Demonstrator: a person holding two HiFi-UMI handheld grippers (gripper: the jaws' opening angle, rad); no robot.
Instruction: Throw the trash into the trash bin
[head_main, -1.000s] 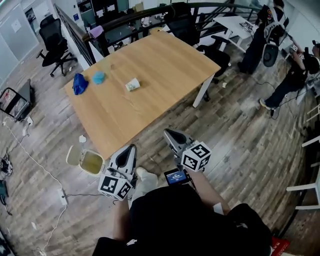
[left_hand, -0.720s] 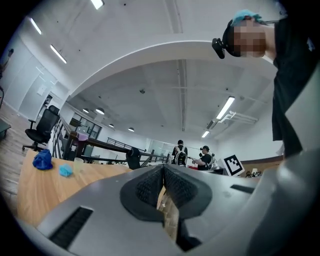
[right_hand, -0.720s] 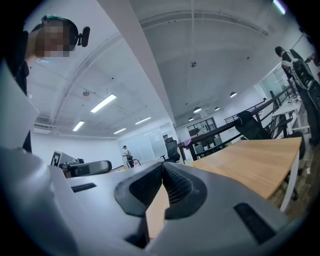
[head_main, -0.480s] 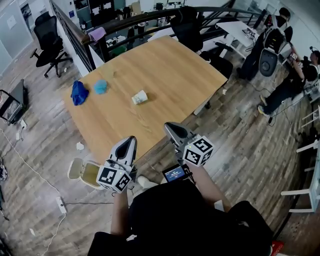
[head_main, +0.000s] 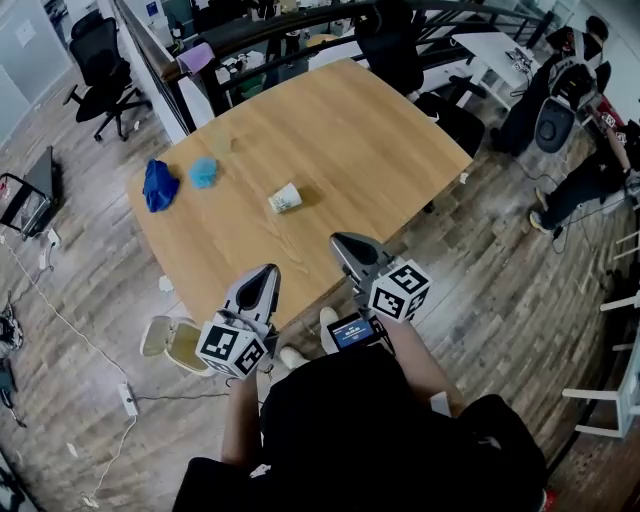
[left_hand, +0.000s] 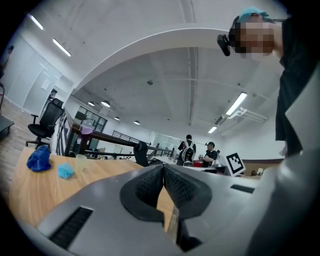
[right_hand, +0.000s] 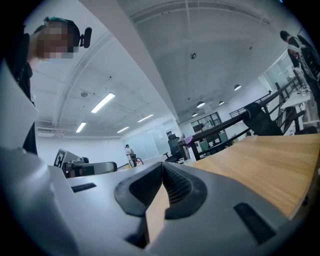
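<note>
**A:** Where's the trash right now?

**B:** It's on the wooden table (head_main: 350, 130). A paper cup (head_main: 285, 198) lies on its side near the middle. At its 10 o'clock, by the left edge, are a light-blue wad (head_main: 203, 173) and a dark-blue wad (head_main: 158, 186). The trash bin (head_main: 186, 342) stands open on the floor at the left gripper's 8 o'clock.

**A:** And the grippers?

**B:** The left gripper (head_main: 262, 283) and right gripper (head_main: 345, 244) both have their jaws pressed together with nothing between them. They point level over the table's near edge, well short of the cup, which is at 12 o'clock from the left one.

**A:** So what's the best way to pick it up?

**B:** I'd spread the jaws wide before reaching in. The cup looks light and free to roll, so straddle its side and close gently, so it is neither nudged away nor crushed. The left gripper seems the better choice, since the bin is on its side.
</note>
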